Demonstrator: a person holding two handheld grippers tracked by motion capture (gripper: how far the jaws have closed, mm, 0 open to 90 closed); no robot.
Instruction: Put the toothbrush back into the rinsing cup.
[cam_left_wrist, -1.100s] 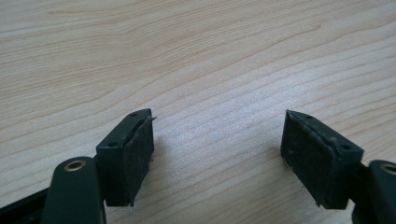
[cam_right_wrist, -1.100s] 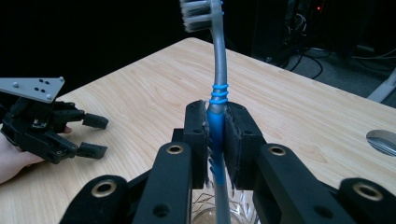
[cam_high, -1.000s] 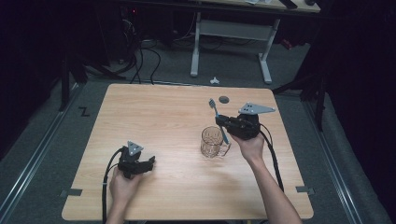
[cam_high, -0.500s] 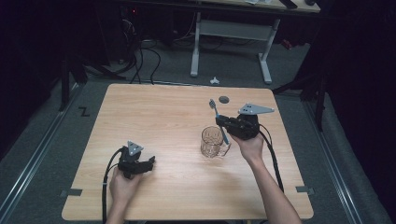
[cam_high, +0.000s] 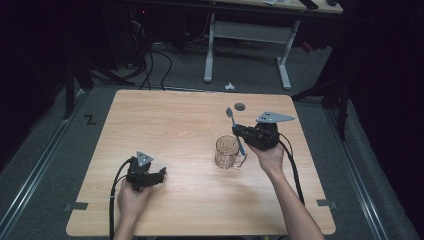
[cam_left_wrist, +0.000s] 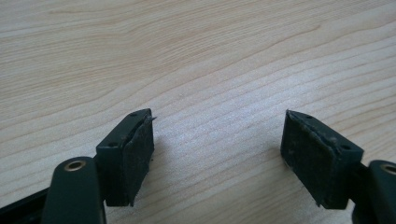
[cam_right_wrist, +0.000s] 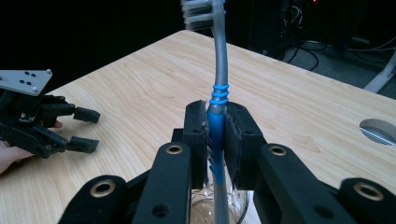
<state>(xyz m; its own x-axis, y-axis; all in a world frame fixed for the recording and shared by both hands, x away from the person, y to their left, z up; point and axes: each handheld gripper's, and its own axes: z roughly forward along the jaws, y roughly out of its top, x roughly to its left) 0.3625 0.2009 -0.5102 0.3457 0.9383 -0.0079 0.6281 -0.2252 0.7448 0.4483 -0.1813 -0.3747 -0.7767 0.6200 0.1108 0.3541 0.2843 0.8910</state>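
Note:
My right gripper (cam_high: 238, 132) (cam_right_wrist: 216, 140) is shut on a blue and grey toothbrush (cam_high: 234, 129) (cam_right_wrist: 218, 112), bristle head up. The handle's lower end dips into a clear glass mug (cam_high: 227, 152) (cam_right_wrist: 219, 210) that stands on the wooden table (cam_high: 165, 120), right of its middle. My left gripper (cam_high: 159, 175) (cam_left_wrist: 217, 154) rests near the table's front left. Its jaws stand wide open over bare wood, nothing between them. That left gripper (cam_right_wrist: 84, 129) is also visible far off in the right gripper view, open.
A small round grey disc (cam_high: 240, 106) (cam_right_wrist: 377, 130) lies on the table near the back edge, behind the mug. Cables trail from both grippers toward the front edge. Beyond the table are a desk frame (cam_high: 245, 45) and dark floor.

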